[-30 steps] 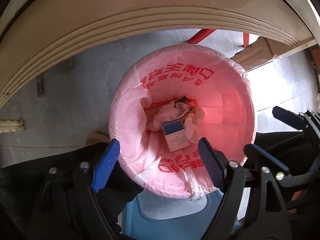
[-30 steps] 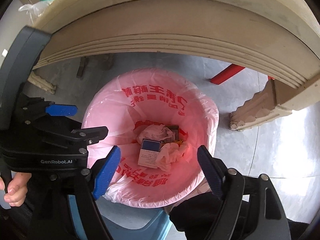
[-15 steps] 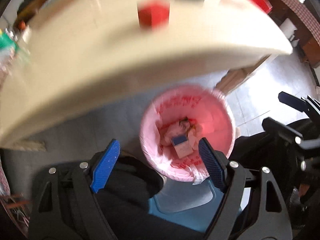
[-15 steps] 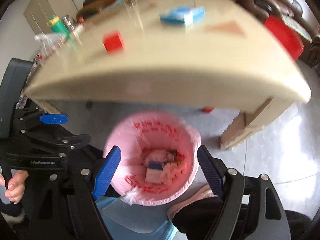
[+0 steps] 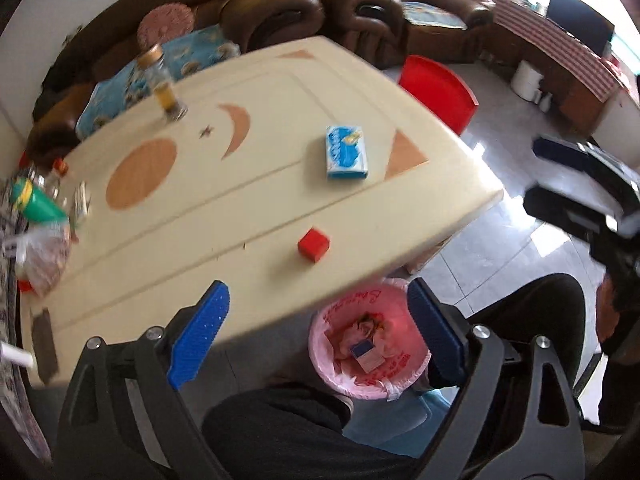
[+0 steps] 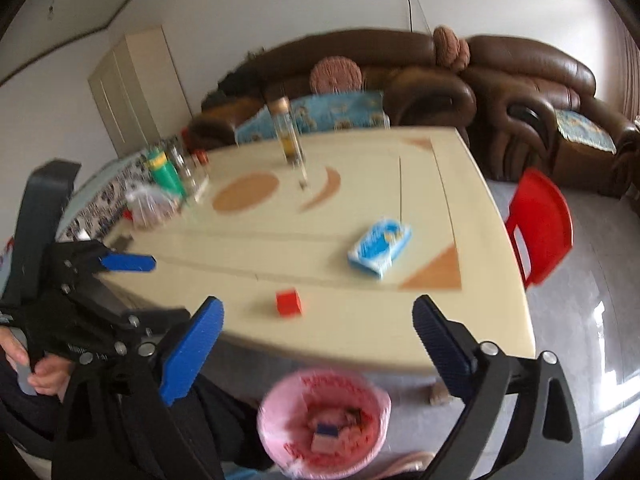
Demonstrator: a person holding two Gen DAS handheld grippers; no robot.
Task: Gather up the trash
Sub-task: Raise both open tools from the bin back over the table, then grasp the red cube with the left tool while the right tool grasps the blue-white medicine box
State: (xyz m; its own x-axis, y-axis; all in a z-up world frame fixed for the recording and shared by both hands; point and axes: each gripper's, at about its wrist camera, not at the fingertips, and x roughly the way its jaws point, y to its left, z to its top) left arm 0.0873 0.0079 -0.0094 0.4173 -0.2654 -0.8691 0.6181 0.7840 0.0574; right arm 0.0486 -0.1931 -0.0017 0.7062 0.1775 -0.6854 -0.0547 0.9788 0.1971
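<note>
Your left gripper [image 5: 318, 330] has its jaws spread wide with nothing between them; they have just been opening further. Through the gap you look down on the near edge of the worktop [image 5: 260, 184] and, below it on the floor, the trash bin [image 5: 370, 354] lined with a pink bag. Inside the bin lie crumpled wrappers and a small blue-and-white box [image 5: 366, 354]; the rest of the litter there is too small to make out.

Your right gripper [image 6: 318, 340] is likewise released, jaws wide apart and empty, and they too have just been opening. Between its blue fingers [image 6: 190, 350] you see the same bin [image 6: 324, 420] under the worktop's edge, blurred, with what looks like the blue-topped box inside it.

On the worktop, closest to both grippers, a small red cube [image 5: 313, 244] stands near the front edge. Farther in, well apart from the cube, a blue-and-white tissue pack [image 5: 346, 153] lies flat beside an orange triangle printed on the surface. A tall glass jar with a gold lid [image 5: 162, 82] stands upright toward the far side. At the left end are a green bottle [image 5: 36, 202], a clear plastic bag [image 5: 40, 256] and some smaller glassware, all blurred.

A red plastic chair [image 6: 540, 226] stands at the right end of the worktop, and a brown leather sofa [image 6: 440, 76] runs along the wall behind. In the right wrist view, a hand [image 6: 40, 372] grips the left gripper's handle at the left edge.
</note>
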